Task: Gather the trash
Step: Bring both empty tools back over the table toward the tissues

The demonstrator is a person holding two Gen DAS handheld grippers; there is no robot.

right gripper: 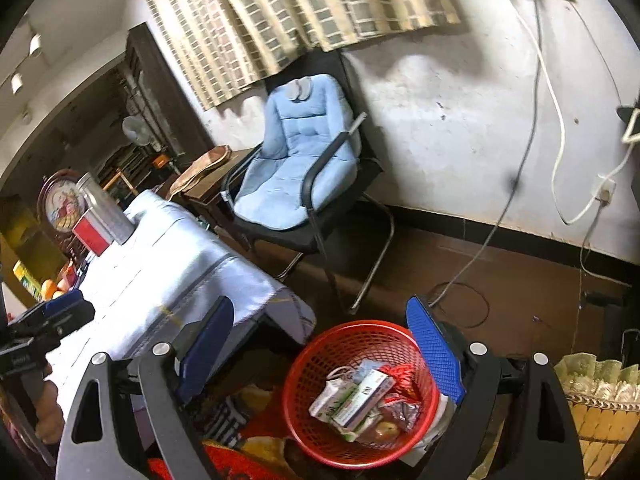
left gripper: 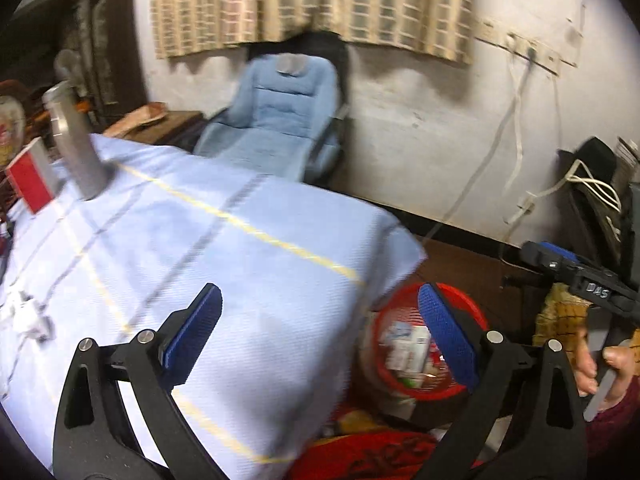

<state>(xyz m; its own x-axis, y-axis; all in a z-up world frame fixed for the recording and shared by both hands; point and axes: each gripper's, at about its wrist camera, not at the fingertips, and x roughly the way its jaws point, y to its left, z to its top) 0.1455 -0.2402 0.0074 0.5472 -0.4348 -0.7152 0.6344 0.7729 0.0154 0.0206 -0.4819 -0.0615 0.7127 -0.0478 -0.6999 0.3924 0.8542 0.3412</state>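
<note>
A red mesh basket (right gripper: 352, 330) stands on the floor beside the table and holds cartons and wrappers (right gripper: 360, 400). My right gripper (right gripper: 320, 308) hangs open above it, with nothing between its blue pads. My left gripper (left gripper: 320, 296) is also open and empty. It hovers over the corner of the table's light blue cloth (left gripper: 200, 240), with the basket (left gripper: 464, 296) under its right finger. A crumpled white scrap (left gripper: 28, 316) lies on the cloth at the far left.
A metal flask (left gripper: 74, 136) and a red box (left gripper: 30, 188) stand at the table's far end. A blue-cushioned chair (right gripper: 296, 160) sits by the wall. Cables (right gripper: 460, 300) trail over the floor. A yellow fringed cover (right gripper: 600, 392) is at the right.
</note>
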